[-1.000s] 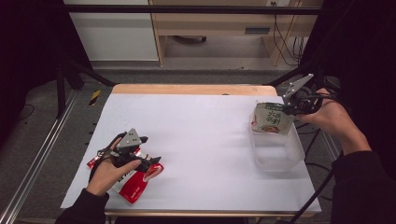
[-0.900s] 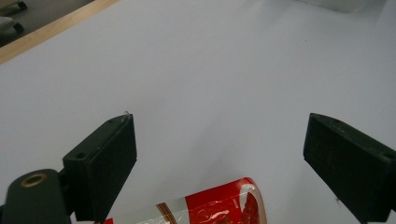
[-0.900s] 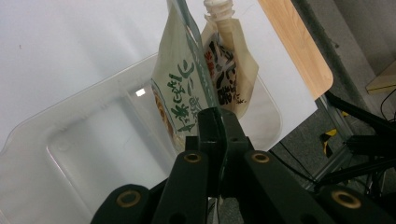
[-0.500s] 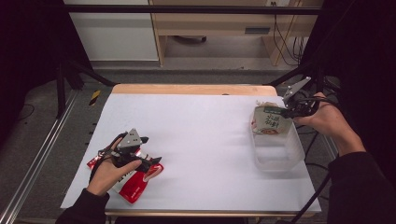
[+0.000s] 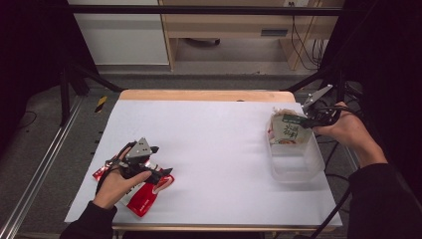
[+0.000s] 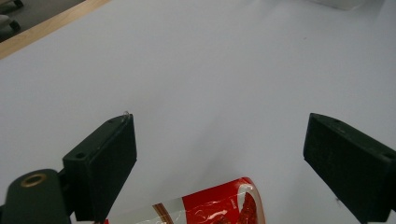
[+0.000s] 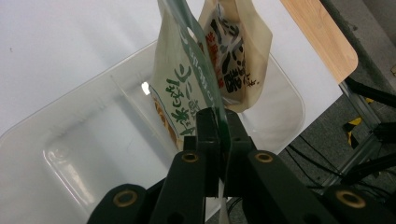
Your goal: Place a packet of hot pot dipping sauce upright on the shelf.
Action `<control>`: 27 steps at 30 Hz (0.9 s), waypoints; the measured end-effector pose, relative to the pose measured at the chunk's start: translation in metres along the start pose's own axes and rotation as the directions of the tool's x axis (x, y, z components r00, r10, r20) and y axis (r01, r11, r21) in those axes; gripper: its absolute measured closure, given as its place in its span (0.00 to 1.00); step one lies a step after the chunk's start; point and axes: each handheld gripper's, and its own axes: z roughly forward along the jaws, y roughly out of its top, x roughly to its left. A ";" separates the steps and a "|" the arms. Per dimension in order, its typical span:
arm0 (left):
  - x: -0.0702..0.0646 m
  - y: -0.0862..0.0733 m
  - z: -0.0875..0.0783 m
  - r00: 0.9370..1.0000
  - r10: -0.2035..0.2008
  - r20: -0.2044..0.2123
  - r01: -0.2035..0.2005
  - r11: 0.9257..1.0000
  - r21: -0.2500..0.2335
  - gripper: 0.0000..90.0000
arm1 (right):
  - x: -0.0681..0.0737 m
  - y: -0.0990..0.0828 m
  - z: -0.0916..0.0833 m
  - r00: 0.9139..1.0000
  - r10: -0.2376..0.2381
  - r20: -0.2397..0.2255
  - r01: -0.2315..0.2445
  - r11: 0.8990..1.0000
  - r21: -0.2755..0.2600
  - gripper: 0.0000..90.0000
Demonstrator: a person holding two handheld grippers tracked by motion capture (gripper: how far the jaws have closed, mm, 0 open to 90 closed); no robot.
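Note:
My right gripper [image 5: 309, 119] [image 7: 217, 122] is shut on the top edge of a green-and-cream pouch [image 5: 286, 130] [image 7: 180, 91]. The pouch hangs upright into the far end of a clear plastic container [image 5: 294, 167] [image 7: 70, 140] at the table's right side. Just behind it a beige pouch [image 7: 236, 51] with black and red print stands in the same container. At the front left, my left gripper [image 5: 161, 160] [image 6: 219, 154] is open and low over the white table, with nothing between its jaws. A red packet [image 5: 145, 198] [image 6: 212, 210] lies under it, its end reaching up between the jaw bases.
A white sheet [image 5: 214, 144] covers the table, with a wooden edge [image 5: 199, 94] at the far side. More red packets [image 5: 102, 173] lie under the left hand. Metal frame rails [image 5: 40, 169] run along the left, and cables hang off the right edge.
The right gripper has lowered the green-and-cream pouch slightly into the container. The left hand and the red packets have stayed put.

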 end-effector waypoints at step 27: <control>-0.001 0.002 -0.002 1.000 0.003 -0.001 -0.003 1.000 -0.006 0.11 | 0.017 -0.012 -0.002 0.998 0.056 0.038 -0.055 0.998 -0.032 0.43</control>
